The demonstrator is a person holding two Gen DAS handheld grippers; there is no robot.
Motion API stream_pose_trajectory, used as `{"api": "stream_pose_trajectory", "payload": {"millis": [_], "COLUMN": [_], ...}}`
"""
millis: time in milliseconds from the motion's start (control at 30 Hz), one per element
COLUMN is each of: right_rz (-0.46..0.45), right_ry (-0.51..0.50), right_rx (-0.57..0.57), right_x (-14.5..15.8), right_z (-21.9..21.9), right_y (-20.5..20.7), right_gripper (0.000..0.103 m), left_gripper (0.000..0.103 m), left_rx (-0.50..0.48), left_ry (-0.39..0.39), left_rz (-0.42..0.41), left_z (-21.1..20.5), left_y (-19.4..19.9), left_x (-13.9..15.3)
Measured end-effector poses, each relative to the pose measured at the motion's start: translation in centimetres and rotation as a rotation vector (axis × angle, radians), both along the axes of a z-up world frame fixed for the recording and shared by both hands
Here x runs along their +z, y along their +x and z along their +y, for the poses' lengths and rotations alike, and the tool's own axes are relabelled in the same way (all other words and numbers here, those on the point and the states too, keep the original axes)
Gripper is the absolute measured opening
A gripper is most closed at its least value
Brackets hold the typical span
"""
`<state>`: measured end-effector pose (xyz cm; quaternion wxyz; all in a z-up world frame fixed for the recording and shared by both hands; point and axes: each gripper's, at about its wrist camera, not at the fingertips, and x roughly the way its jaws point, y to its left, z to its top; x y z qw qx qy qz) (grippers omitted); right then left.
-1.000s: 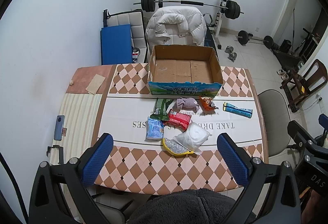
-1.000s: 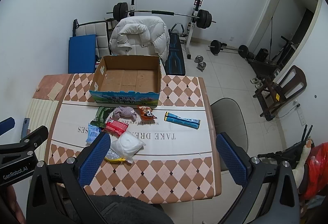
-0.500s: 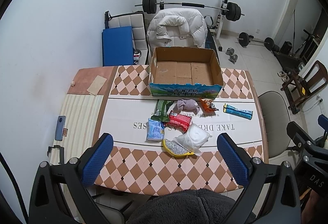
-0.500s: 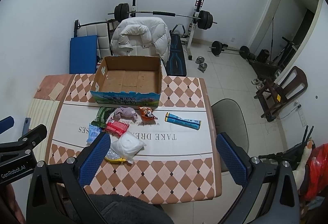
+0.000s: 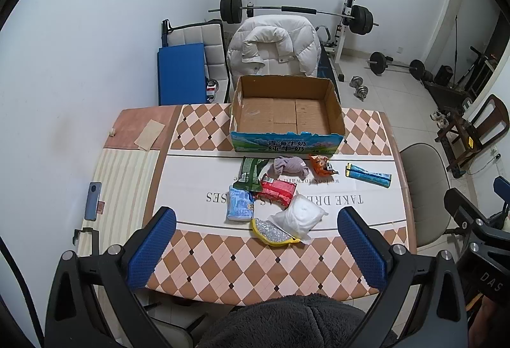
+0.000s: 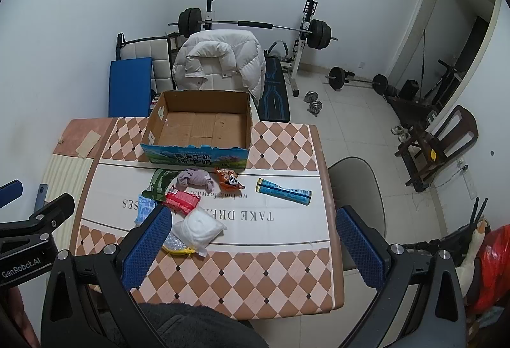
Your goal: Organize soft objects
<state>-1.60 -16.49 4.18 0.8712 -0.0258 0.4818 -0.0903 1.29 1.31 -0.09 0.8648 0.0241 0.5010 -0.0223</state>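
Cardboard, bare inside: the box [image 5: 288, 112] at the far side of the table [image 5: 223, 265] holds nothing, and every soft thing lies loose just near of it. Over the last second almost nothing has changed. Both views have crept a little toward the table, and no item has shifted, so the sorting has not begun.

The left gripper [image 5: 257, 247] hangs above the near edge with its jaws wide apart and empty. The right gripper [image 6: 255, 247] is the same, spread wide and holding nothing, a little further right.

Nearest lie the white bag [image 5: 301, 217] and the yellow pouch [image 5: 272, 231], touching each other. Left of them is the light blue pack [image 5: 239, 204], with the red pack [image 5: 276, 190] and green packet [image 5: 251, 172] just beyond. Closer to the box sit the grey cloth [image 5: 290, 166] and orange toy [image 5: 322, 164]. The blue tube [image 5: 368, 175] lies apart on the right.

The slow drift suggests an approach, likely toward the near white bag, though neither gripper has committed to anything.
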Motion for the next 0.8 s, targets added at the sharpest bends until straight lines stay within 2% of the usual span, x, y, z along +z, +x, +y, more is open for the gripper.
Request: {"api": "stream_pose_trajectory", "payload": {"millis": [200,267,433,600,700,800], "right_rz": [0.003,0.014,0.065,0.181,0.269,0.381], "right_ry": [0.005,0.010,0.035,0.073,0.125,0.194], "right_rx": [0.001,0.007,0.012,0.009,-0.012,-0.037], "right_x": [-0.2,0.6,-1.3,-7.3,-12.5,-18.5], "right_z": [0.0,0.3,0.5,0.6,0.4,0.4], "right_y": [0.2,1.2,3.2,6.6,8.9,11.2], "right_gripper": [0.103,0.103,0.103,0.103,0.103,0.103], "left_gripper": [0.103,0.103,0.103,0.103,0.103,0.103], "left_rx": [0.003,0.009,0.043,0.083,0.103,0.109], "left_ry": [-0.002,-0.002,0.010,0.067,0.098,0.094], "left_rz": [0.007,0.013,0.049,0.115,0.179,0.259], "left_z": [0.1,0.2,1.2,2.9,4.2,5.4], "left_y": [0.3,0.8,3.2,6.3,8.8,11.5], "left_x": [0.1,0.1,-1.5,-6.4,-10.1,-14.5]}}
